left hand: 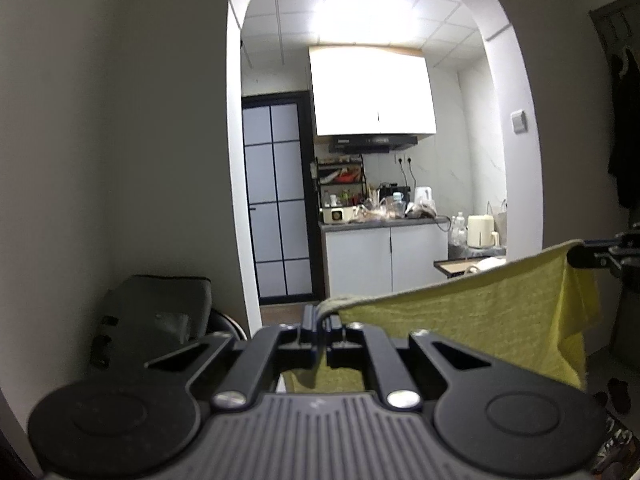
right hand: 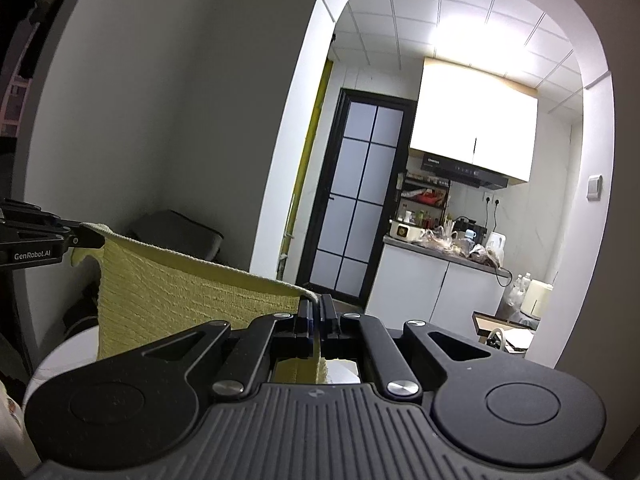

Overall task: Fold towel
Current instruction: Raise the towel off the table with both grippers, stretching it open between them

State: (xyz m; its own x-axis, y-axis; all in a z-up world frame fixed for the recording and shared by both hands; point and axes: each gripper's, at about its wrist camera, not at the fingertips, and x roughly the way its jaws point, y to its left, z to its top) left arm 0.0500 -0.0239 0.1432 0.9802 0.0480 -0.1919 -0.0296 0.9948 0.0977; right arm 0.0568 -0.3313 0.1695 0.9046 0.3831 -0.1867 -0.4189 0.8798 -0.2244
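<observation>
A yellow-green towel (left hand: 472,320) hangs in the air, stretched between my two grippers. My left gripper (left hand: 322,316) is shut on one top corner; the cloth runs right to my right gripper (left hand: 576,256), which shows at the right edge, shut on the other corner. In the right wrist view my right gripper (right hand: 316,308) is shut on the towel (right hand: 180,300), and the top hem runs left to my left gripper (right hand: 86,236). The towel's lower part is hidden below both gripper bodies.
An arched doorway (left hand: 516,80) opens onto a kitchen with a cluttered counter (left hand: 384,222) and a black glass door (left hand: 276,208). A dark chair (left hand: 156,320) stands against the grey wall at the left. A low table (right hand: 504,332) stands at the right.
</observation>
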